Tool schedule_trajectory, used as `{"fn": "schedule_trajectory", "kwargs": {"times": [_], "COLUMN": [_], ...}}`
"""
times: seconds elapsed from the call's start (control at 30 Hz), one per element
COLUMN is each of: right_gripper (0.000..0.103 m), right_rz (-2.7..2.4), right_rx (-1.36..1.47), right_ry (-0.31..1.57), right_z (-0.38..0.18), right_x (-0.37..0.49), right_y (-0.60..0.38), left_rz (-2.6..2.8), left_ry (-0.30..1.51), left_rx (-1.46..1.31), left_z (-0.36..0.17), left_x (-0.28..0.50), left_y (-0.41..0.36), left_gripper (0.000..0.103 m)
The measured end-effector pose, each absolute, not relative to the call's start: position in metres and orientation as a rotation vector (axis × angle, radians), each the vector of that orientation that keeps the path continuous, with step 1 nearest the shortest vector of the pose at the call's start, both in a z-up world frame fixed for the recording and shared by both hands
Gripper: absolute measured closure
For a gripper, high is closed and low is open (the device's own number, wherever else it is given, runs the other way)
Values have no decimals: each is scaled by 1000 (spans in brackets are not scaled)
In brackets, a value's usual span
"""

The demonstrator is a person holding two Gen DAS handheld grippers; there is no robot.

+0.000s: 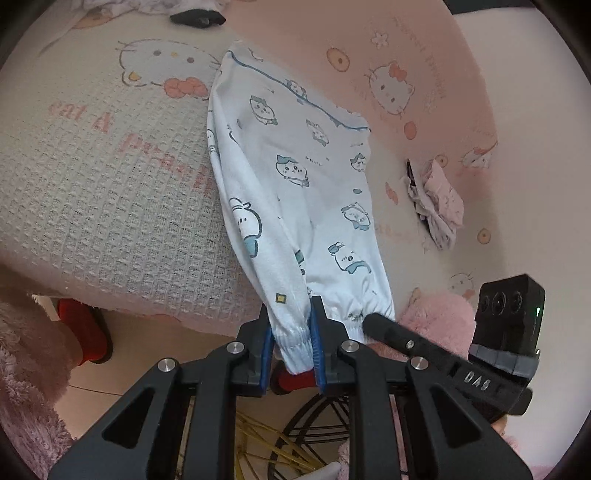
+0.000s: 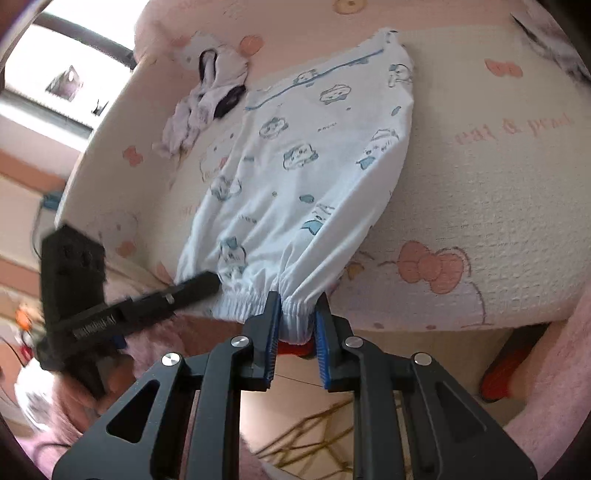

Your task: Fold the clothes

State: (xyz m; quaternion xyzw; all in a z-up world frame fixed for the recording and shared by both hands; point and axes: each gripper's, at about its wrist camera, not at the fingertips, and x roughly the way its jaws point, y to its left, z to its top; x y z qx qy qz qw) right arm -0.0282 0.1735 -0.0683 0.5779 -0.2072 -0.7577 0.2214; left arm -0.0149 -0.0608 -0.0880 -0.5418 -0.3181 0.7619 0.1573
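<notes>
Left wrist view: the white trousers (image 1: 291, 177) with blue cartoon prints are laid lengthwise on the bedspread (image 1: 103, 206), waistband at the far end, both elastic cuffs hanging just over the near edge of the bed. The left gripper (image 1: 291, 343) is clamped on one cuff, blue pads pressed against the gathered elastic on both sides. The right gripper (image 1: 380, 323) is seen coming in from the right, its black tip at the second cuff; whether it is closed cannot be told from this view. A crumpled pale cloth (image 1: 439, 206) is seen on the bedspread to the right of the trousers, well apart. A dark small item (image 1: 197, 17) lies at the far end of the bed. A red slipper (image 1: 86, 332) is visible on the floor below the bed edge.

Right wrist view: the trousers (image 2: 303, 162) are seen spread on the bedspread (image 2: 480, 184), cuffs at the near edge. The right gripper (image 2: 297, 325) is closed on one cuff, elastic bunched between the blue pads. The left gripper (image 2: 201, 284) is seen from the left, blurred, tip at the other cuff. A crumpled white garment (image 2: 207, 99) lies just beside the waistband's far left corner.
</notes>
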Motion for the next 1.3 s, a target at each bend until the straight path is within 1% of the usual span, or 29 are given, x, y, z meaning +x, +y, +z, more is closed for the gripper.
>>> {"fn": "schedule_trajectory", "kwargs": {"times": [0.07,0.23,0.37,0.5,0.57,0.73,0.77,0.83,0.9,0.93,0.97,1.0,1.07,1.1,1.17,1.27,1.3], "right_gripper": [86,86,86,86,86,83,83,80,68,58,57,56,52,51,46,46,46], "right_rz": [-2089,-2085,-2061,-2052,-2065,-2110,-2117,-2121,-2137,-2170,-2202,-2229,-2258,-2266,-2240,-2193,-2163], "right_rx": [1588,1575,1580,1565,1561,1571,1581,1594,1602,1588,1575,1562,1545,1536,1532,1594,1626], "right_ry": [-602,-601,-636,-678,-672,-650,-654,-643,-615,-579,-543,-507,-437,-396,-288,-100,-77], "right_z": [-66,-65,-66,-61,-62,-75,-81,-90,-97,-96,-95,-94,-91,-90,-91,-103,-109], "right_x": [-33,-45,-63,-106,-137,-212,-225,-240,-251,-249,-248,-246,-240,-238,-236,-235,-233], "right_y": [171,161,166,174,179,182,183,185,189,191,194,196,196,195,183,165,163], "left_rz": [2172,2158,2137,2154,2154,2144,2153,2154,2157,2192,2230,2286,2365,2372,2338,2295,2284], "left_ry": [-938,-996,-975,-934,-950,-937,-906,-835,-768,-717,-659,-571,-410,-364,-320,-253,-237], "left_rx": [-1533,-1485,-1490,-1480,-1474,-1512,-1521,-1555,-1576,-1545,-1516,-1493,-1444,-1429,-1455,-1548,-1567], "left_z": [-87,-82,-79,-70,-70,-87,-91,-97,-101,-97,-93,-86,-72,-70,-74,-87,-90], "left_x": [-17,-33,-61,-103,-129,-194,-204,-219,-226,-224,-221,-218,-211,-209,-207,-204,-202], "left_y": [-64,-67,-57,-59,-65,-76,-76,-74,-74,-75,-76,-75,-73,-73,-70,-67,-66], "left_gripper": [85,85,85,85,85,84,83,77,60,58,54,52,50,50,50,50,50]}}
